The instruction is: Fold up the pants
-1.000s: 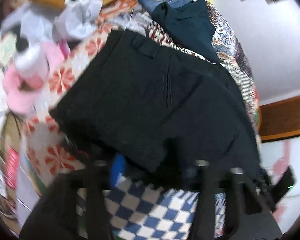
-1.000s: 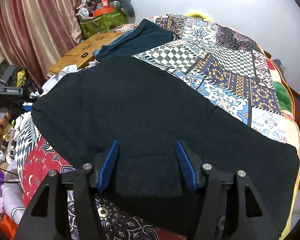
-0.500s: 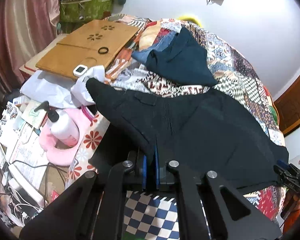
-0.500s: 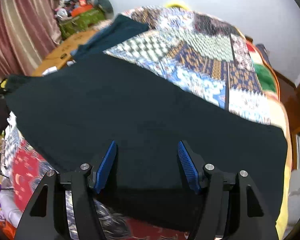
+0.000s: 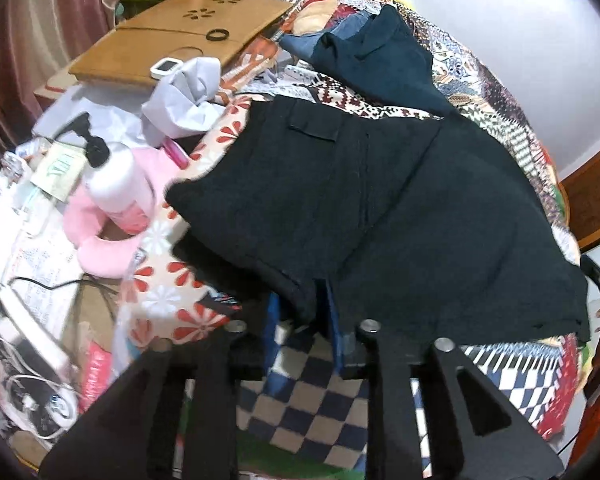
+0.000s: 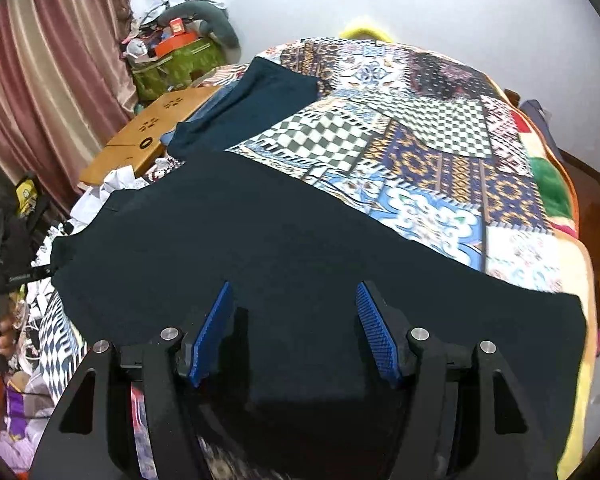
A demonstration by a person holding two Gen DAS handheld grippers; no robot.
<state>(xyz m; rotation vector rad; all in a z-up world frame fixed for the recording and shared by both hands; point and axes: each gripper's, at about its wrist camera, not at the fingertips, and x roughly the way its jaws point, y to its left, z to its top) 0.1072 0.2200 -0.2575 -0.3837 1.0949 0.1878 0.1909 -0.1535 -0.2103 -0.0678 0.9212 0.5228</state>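
Black pants (image 5: 380,200) lie spread across the patchwork bedspread (image 5: 312,392), waist end with a pocket flap toward the left. My left gripper (image 5: 300,312) has its jaws partly apart, with a hanging fold of the waist edge between the blue pads (image 5: 269,328); I cannot tell whether they still pinch it. In the right wrist view the pants (image 6: 300,248) run across the bed, and my right gripper (image 6: 294,332) is open just above the cloth near its front edge, holding nothing.
A dark teal garment (image 5: 384,60) lies beyond the pants. A wooden lap desk (image 5: 180,32), crumpled paper (image 5: 184,100), a white pump bottle (image 5: 112,176) and pink cloth (image 5: 104,240) clutter the bedside. The quilt (image 6: 440,160) extends far right.
My left gripper, shut on the waist edge half a second ago, has spread its jaws and the raised waist has dropped flatter. The right gripper stays open, hovering over the pants.
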